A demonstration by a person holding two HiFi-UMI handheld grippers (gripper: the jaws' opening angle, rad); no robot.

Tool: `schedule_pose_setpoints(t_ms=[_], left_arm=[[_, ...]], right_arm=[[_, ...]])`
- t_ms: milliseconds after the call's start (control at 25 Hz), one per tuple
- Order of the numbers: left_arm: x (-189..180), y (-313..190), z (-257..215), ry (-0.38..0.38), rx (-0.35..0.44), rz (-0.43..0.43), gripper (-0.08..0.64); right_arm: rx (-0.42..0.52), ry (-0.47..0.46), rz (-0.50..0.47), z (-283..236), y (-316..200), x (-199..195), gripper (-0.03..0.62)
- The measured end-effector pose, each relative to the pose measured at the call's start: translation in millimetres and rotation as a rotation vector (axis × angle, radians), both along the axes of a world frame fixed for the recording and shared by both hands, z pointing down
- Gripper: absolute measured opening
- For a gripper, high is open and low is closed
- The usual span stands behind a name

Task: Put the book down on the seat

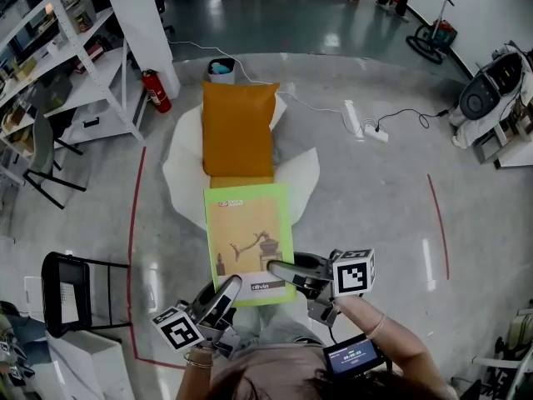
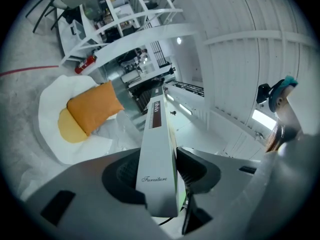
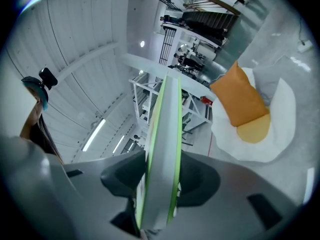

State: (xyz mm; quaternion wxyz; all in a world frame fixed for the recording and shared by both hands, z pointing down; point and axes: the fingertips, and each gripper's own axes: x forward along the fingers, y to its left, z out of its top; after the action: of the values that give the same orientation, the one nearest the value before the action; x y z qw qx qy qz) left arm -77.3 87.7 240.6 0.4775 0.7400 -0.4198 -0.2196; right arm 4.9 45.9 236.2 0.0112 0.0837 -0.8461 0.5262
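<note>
A large book [image 1: 248,240] with a lime-green border and tan cover hangs flat in the air in front of a white egg-shaped chair [image 1: 181,161] with an orange back cushion [image 1: 238,126] and yellow seat [image 1: 241,180]. My left gripper [image 1: 223,294] is shut on the book's near left corner, my right gripper [image 1: 281,272] on its near right edge. In the left gripper view the book's grey spine [image 2: 156,154] stands between the jaws, the chair [image 2: 52,134] beyond. The right gripper view shows the green-edged book [image 3: 162,159] clamped edge-on, with the cushion [image 3: 239,98] to the right.
A red fire extinguisher [image 1: 156,90] and white shelving [image 1: 75,65] stand left of the chair. A black chair [image 1: 68,294] is at my near left. A power strip with cables [image 1: 371,130] lies on the floor to the right, machines [image 1: 491,90] beyond.
</note>
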Motion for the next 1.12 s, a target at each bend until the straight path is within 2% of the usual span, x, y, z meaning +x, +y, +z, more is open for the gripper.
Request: schedule_pose_setpoints(t_ms=[440,760,920,1120], left_arm=[[-25,-54,22,0.009,-0.056,0.071,0.184],[-64,-100,43,0.026,-0.094,0.142,0.184],[-82,-125,55,0.062,-0.112,0.153,0.184],[-83,-130,71,0.069,-0.128,0.154,0.184]], right_arm=[[-0.065,0.046,0.025,24,-49,-24,0.191],[-0.102,0.1,0.026,43,-92,-64,0.191],[-0.088,0.135,0.03,52,-118,-82,0.192],[-0.092,0.14,0.033,67,-123,-84,0.192]])
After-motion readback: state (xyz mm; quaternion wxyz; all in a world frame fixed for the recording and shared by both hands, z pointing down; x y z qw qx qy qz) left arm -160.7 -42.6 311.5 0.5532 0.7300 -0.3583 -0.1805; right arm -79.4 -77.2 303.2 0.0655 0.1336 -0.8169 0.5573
